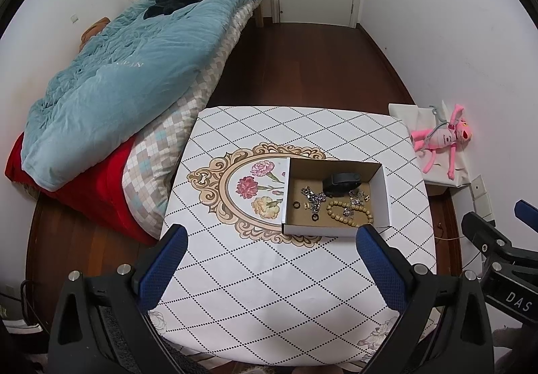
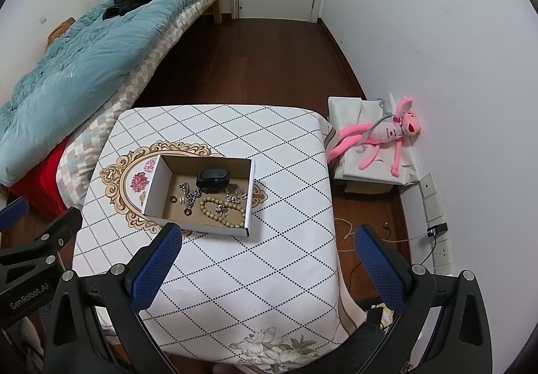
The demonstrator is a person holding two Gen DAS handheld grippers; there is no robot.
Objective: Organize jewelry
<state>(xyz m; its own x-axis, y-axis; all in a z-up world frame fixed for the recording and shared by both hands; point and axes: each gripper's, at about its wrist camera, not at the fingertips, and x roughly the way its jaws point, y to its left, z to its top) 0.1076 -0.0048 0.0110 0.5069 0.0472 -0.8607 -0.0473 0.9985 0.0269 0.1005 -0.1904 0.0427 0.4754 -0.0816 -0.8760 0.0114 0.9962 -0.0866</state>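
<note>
I hold both tools above the near edge of the table (image 1: 302,290); the left gripper (image 1: 272,233) and the right gripper (image 2: 267,234) both stand wide apart and carry nothing. The jewelry lies in the open box (image 2: 250,192), at about 11 o'clock from my right tool; the bead bracelet (image 2: 220,211) touches the chains (image 2: 190,194), so I judge 1 piece should be pinched at a free loop and lifted slowly.

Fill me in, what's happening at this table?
A person holds two grippers above a table, both open and empty. The left gripper and right gripper hover short of an open cardboard box. Inside lie a bead bracelet, silver chains, small rings and a black band. Nothing is being gripped.
</note>
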